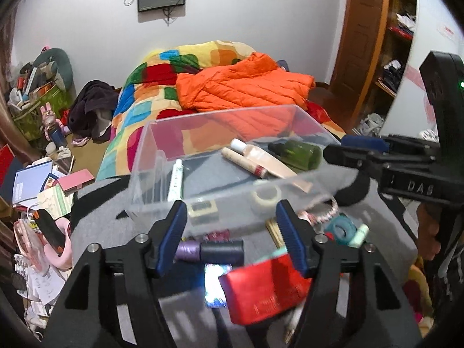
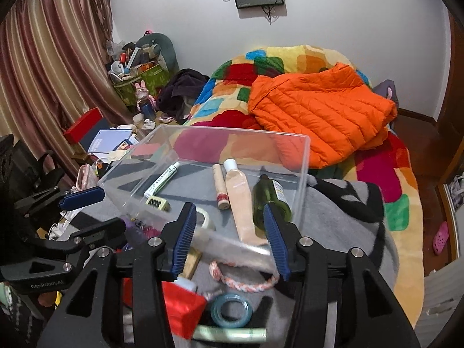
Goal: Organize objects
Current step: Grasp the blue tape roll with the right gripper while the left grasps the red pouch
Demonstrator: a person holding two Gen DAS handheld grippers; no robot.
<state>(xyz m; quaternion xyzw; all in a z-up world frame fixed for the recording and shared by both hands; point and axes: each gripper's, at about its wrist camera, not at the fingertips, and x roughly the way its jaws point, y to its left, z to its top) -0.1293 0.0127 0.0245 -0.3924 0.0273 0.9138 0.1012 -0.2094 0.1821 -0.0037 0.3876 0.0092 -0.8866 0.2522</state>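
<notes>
Both the left gripper (image 1: 232, 232) and right gripper (image 2: 229, 232) are released; reaching low, they may push the clear plastic box (image 2: 301, 156) away

Clear bin (image 1: 162, 156) holding green bottle (image 1: 298, 152)

Red box (image 1: 265, 290) is motion-smeared, print unreadable. Something glowing (image 1: 215, 288) beside it is just a blur. Green tube (image 2: 230, 333) is half hidden behind the right gripper's frame, label too tiny.
</notes>
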